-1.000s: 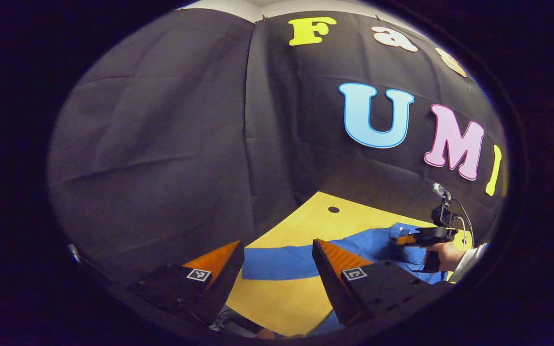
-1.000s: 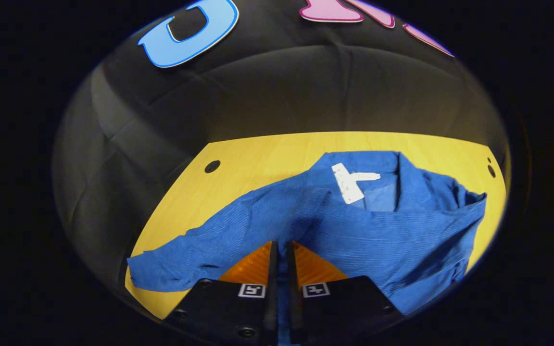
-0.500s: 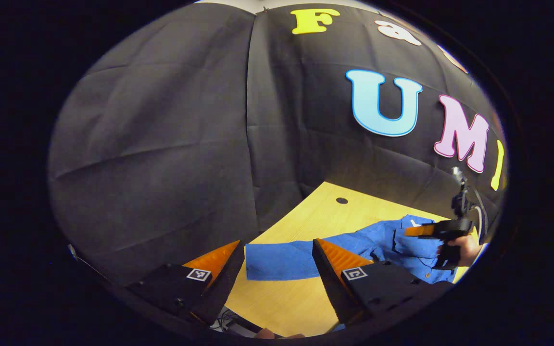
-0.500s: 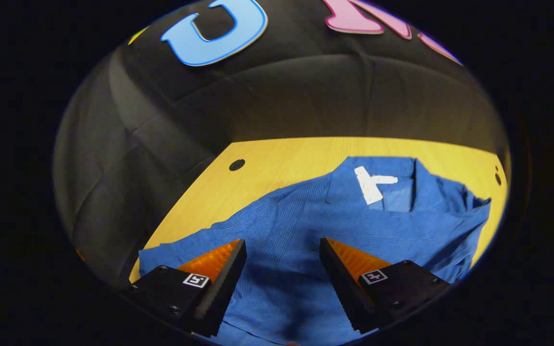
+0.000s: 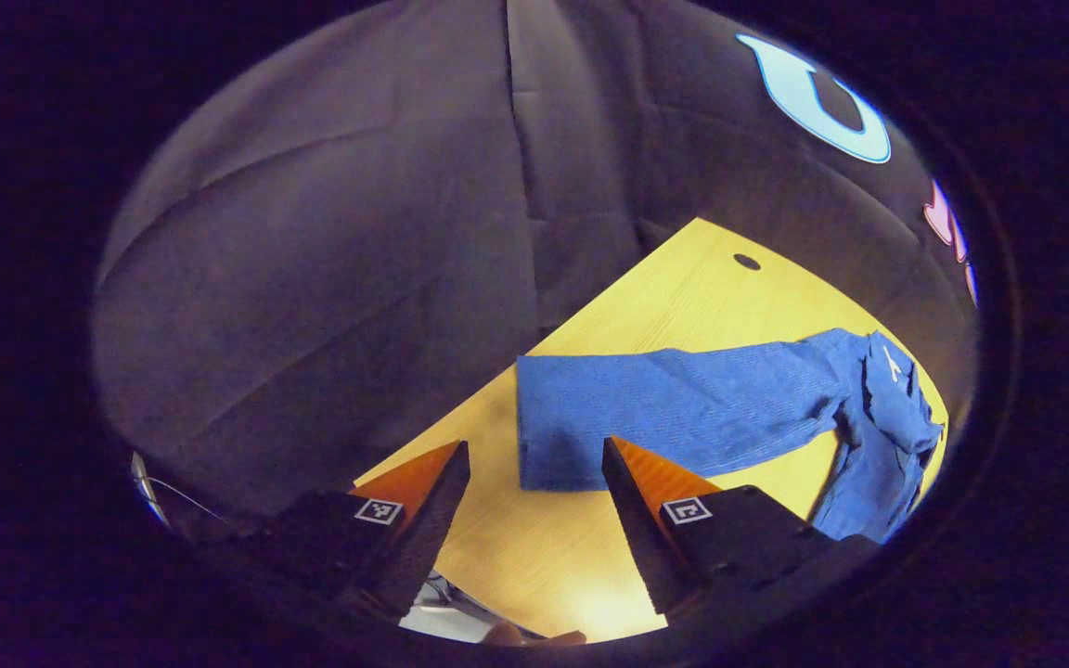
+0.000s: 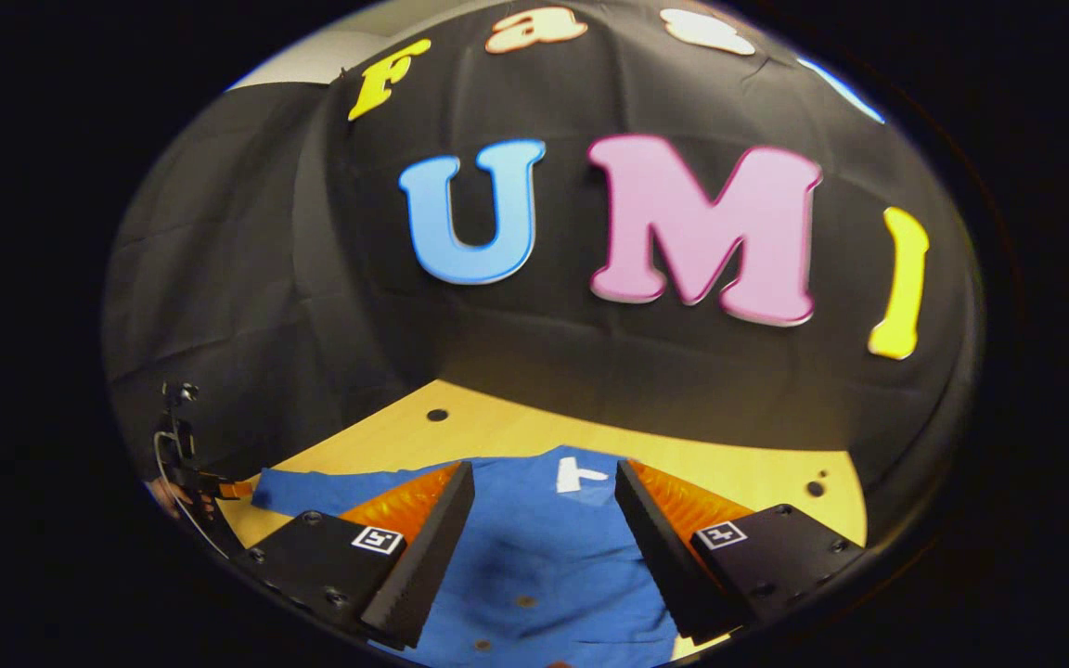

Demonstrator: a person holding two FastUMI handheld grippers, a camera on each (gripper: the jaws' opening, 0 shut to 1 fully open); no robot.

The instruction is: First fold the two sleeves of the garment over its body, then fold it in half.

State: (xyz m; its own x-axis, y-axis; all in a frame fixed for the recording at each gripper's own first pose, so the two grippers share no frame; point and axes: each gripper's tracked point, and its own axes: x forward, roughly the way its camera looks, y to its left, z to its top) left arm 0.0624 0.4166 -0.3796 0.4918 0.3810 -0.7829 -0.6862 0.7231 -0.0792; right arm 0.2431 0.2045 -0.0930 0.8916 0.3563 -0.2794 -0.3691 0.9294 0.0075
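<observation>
A blue shirt (image 6: 534,557) lies on the yellow wooden table (image 6: 729,464), its white neck label (image 6: 576,475) towards the back wall. In the left gripper view one long sleeve (image 5: 674,408) stretches flat across the table towards me, and the bunched body (image 5: 887,436) lies at the right. My left gripper (image 5: 534,482) is open just above the sleeve's cuff end, nothing between its fingers. My right gripper (image 6: 544,520) hangs open above the shirt's body, holding nothing. The left gripper (image 6: 205,482) and the hand on it also appear far left in the right gripper view.
The table (image 5: 683,306) has a small round hole (image 5: 746,262) near its back corner and others (image 6: 815,487) near the right edge. The black cloth wall (image 5: 358,232) closes in the table at the back and left. Bare wood lies in front of the sleeve.
My right gripper, first shut on the shirt, opened, let go and lifted away. My left gripper tilted down and moved closer to the sleeve's cuff.
</observation>
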